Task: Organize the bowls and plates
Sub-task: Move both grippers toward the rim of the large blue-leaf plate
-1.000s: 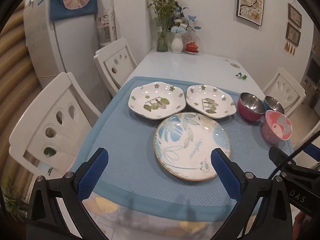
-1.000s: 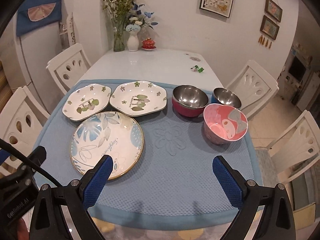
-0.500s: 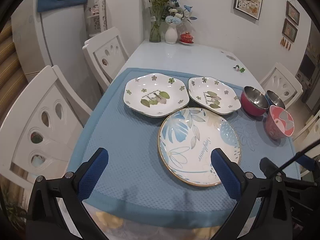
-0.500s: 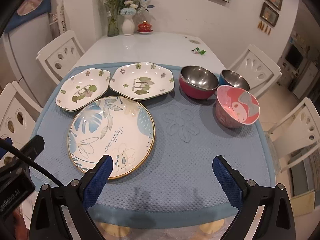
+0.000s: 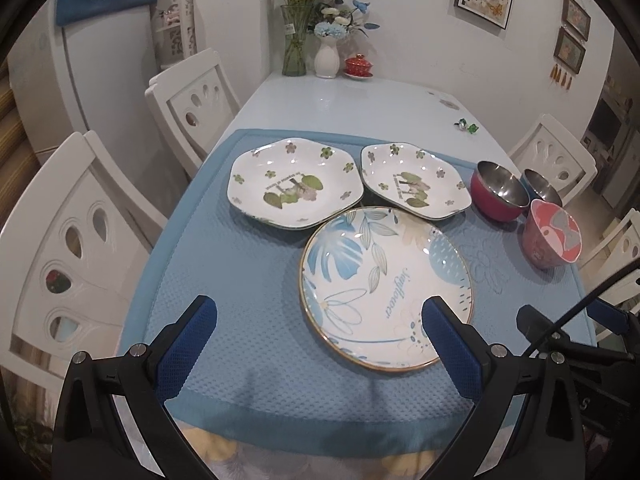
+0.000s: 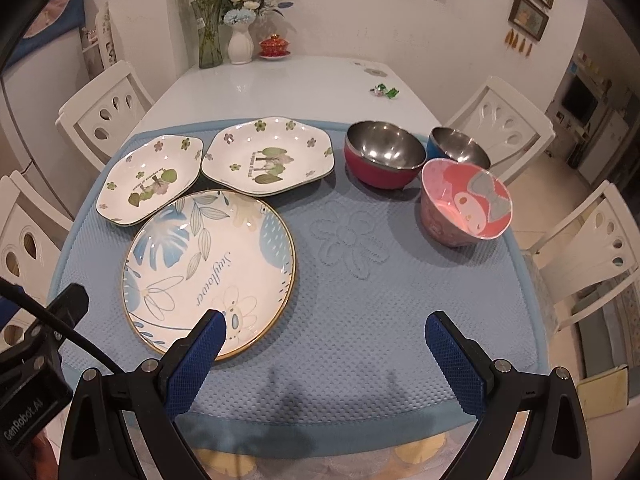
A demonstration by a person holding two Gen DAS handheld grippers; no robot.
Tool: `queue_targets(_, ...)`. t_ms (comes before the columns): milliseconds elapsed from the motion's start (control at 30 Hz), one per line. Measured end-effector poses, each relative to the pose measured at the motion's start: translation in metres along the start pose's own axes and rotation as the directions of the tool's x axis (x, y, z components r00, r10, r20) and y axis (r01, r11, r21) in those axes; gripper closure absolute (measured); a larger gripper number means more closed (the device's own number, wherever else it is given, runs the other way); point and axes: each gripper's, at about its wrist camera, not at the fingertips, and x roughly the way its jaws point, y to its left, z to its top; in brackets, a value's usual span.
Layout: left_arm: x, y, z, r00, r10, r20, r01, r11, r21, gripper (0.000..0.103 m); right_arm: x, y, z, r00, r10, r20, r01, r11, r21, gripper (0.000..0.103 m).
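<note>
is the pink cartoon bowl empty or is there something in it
Empty. The right wrist view looks straight into the pink bowl: only its printed cartoon face and grey bow show inside. It stands upright on the blue mat.

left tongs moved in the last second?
Yes. The left tongs have advanced toward the table: the round blue-leaf plate, at rest on the blue mat, now looms larger and nearer their tips.

On the mat (image 6: 400,312), the round plate (image 6: 210,268) lies near the front-left corner, two hexagonal plates (image 6: 150,178) (image 6: 268,156) behind it, three bowls (image 6: 382,152) (image 6: 458,148) (image 6: 466,200) toward the right edge.
</note>
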Motion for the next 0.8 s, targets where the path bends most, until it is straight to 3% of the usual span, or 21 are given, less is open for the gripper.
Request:
queue_targets(567,0.011,0.006,0.000,0.999,0.011,-0.037,-0.012,1.000,-0.024,0.001,0.015,0.001,0.002,0.999,0.026,-0.045,-0.026,1.000,0.009,0.004)
queue_targets(800,0.020,0.012,0.004,0.997,-0.029,-0.067,0.025,0.998,-0.059,0.001,0.022,0.003,0.006,0.998,0.040,-0.058,-0.039,0.999,0.024,0.004)
